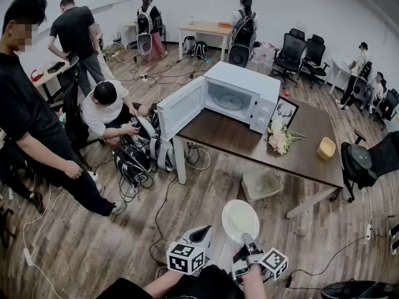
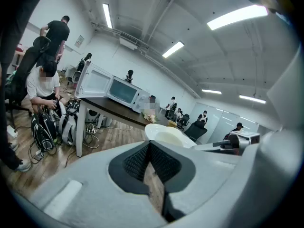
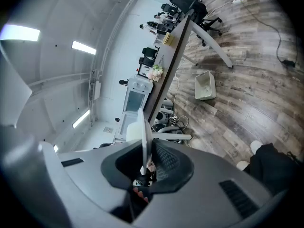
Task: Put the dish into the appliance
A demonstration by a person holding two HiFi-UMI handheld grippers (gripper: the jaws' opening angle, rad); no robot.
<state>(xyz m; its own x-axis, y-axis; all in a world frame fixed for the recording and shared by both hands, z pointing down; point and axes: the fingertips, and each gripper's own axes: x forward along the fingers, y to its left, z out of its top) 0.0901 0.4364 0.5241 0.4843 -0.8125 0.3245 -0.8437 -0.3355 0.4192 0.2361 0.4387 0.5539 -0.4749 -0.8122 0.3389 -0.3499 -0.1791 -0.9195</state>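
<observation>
The dish point(image 1: 240, 220) is a white round plate held out over the wooden floor in the head view. My right gripper point(image 1: 248, 240) is shut on its near rim. In the right gripper view the plate point(image 3: 145, 134) stands edge-on between the pads of the right gripper point(image 3: 146, 151). My left gripper point(image 1: 202, 234) is just left of the plate, shut, with nothing in it. The left gripper point(image 2: 150, 146) sees the plate point(image 2: 166, 136) beyond its tips. The white microwave point(image 1: 240, 98) stands on the dark table point(image 1: 249, 145), and its door point(image 1: 181, 108) is swung wide open.
A person crouches by backpacks point(image 1: 140, 151) at the table's left end, and another stands at far left. A white basket point(image 1: 262, 184) sits under the table. Flowers point(image 1: 278, 136), a picture frame and a yellow bowl point(image 1: 326, 148) share the tabletop. Cables cross the floor, and office chairs stand at the right.
</observation>
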